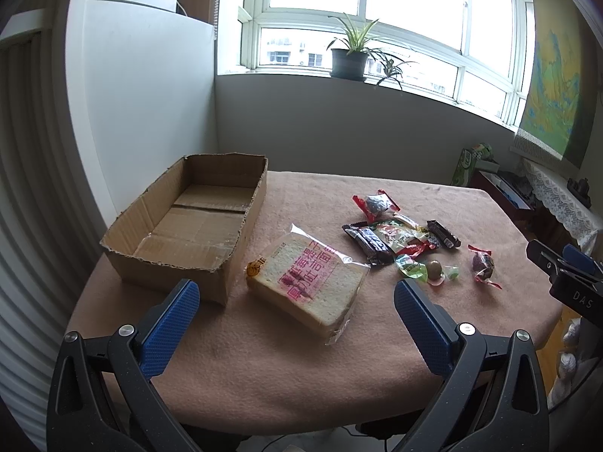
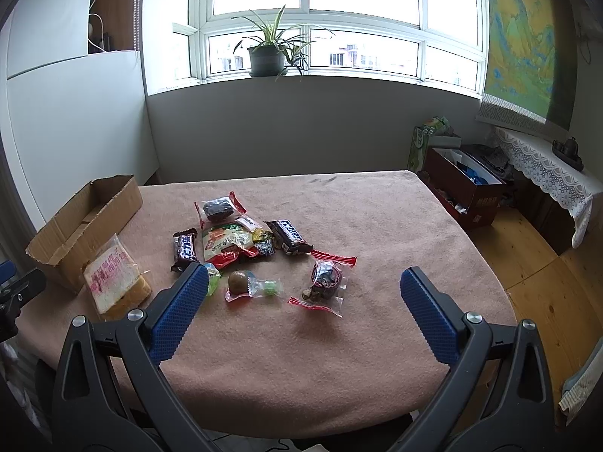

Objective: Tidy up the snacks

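An empty cardboard box (image 1: 188, 226) (image 2: 83, 222) sits at the table's left. A wrapped bread slice pack (image 1: 305, 282) (image 2: 113, 282) lies just right of it. Further right is a pile of snacks: chocolate bars (image 2: 290, 235) (image 1: 367, 243), a green-red packet (image 2: 226, 243) (image 1: 399, 237), a red-edged dark snack (image 2: 218, 207) (image 1: 377, 203), a small round candy (image 2: 239, 282) (image 1: 433, 269) and a dark wrapped sweet (image 2: 326, 278) (image 1: 483, 265). My left gripper (image 1: 297, 297) hovers open over the near side of the bread. My right gripper (image 2: 303, 290) is open near the dark sweet, nothing held.
The table has a pinkish cloth (image 2: 339, 339) with rounded edges. A potted plant (image 2: 267, 52) stands on the windowsill. A dark red box (image 2: 467, 188) and a lace-covered shelf (image 2: 546, 173) are on the right, over wooden floor. White wall panels rise on the left.
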A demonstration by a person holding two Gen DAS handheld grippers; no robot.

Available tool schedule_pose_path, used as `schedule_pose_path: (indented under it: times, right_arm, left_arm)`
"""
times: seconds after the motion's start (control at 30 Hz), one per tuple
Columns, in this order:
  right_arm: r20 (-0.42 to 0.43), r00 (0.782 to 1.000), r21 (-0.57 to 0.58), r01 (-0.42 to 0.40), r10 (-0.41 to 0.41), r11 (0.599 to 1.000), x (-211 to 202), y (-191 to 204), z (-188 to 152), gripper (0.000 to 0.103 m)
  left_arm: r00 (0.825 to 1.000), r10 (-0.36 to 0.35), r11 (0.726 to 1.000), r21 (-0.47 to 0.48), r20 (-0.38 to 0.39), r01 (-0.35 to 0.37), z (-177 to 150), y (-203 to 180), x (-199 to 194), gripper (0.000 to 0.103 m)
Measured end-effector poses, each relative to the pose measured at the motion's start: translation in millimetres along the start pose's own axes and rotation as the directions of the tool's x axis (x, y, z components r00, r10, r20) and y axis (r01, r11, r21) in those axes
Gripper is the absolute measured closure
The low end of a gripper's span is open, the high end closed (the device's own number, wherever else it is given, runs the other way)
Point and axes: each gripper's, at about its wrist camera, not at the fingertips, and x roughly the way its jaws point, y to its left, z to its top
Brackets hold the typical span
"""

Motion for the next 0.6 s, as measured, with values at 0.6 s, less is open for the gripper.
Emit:
schedule_pose_path:
  times: [0.6]
  right_arm:
    - [-0.018, 1.0, -0.031, -0.023, 0.023, 0.999, 9, 5, -9, 0.0]
  left_arm:
    - [0.997, -0.026, 0.998, -0.067, -0.073, 0.021, -8, 18, 10, 0.0]
